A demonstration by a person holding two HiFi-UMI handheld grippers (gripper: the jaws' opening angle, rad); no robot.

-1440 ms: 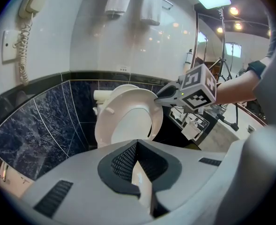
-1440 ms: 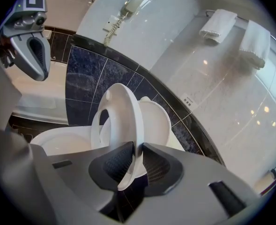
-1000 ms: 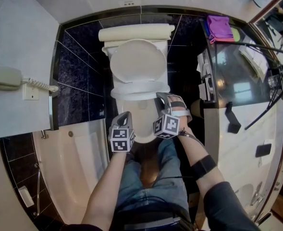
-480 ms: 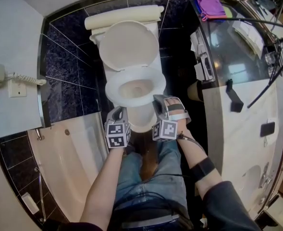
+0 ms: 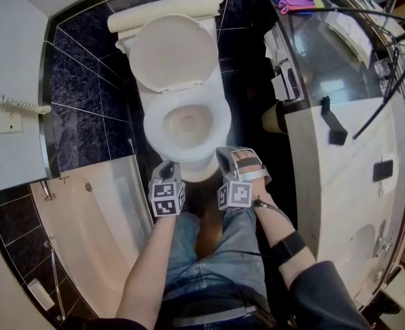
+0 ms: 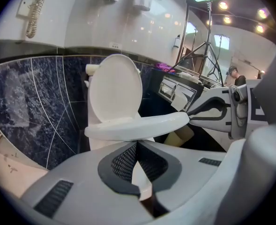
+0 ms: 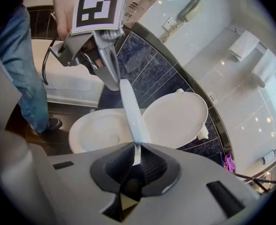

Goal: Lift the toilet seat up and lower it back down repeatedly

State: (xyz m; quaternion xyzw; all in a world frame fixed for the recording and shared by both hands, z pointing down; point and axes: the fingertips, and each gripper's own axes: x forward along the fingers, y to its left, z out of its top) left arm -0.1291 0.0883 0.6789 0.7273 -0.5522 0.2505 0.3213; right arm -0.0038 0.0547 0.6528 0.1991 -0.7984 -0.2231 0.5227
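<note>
The white toilet (image 5: 188, 158) stands with its lid (image 5: 174, 52) up against the tank. The seat (image 5: 219, 126) hangs partly raised over the bowl. My right gripper (image 5: 228, 162) is at the seat's front rim. In the right gripper view the thin seat edge (image 7: 130, 111) runs between the pads (image 7: 152, 163), which are closing on it at the gripper (image 7: 137, 150). My left gripper (image 5: 166, 172) is at the front left. Its jaws (image 6: 137, 144) meet at the tips just under the seat (image 6: 138, 125); I cannot tell if they touch it.
A bathtub (image 5: 99, 218) lies to the left and a counter with a basin (image 5: 340, 184) to the right. A toilet roll (image 5: 274, 119) sits beside the bowl. A wall phone (image 5: 3, 108) hangs far left. The person's jeans-clad legs (image 5: 216, 253) stand before the toilet.
The seat has come down from nearly upright to partly raised, with the bowl now showing. Both grippers moved down and toward the person with it. The head view shifted, so the toilet sits higher in frame.
</note>
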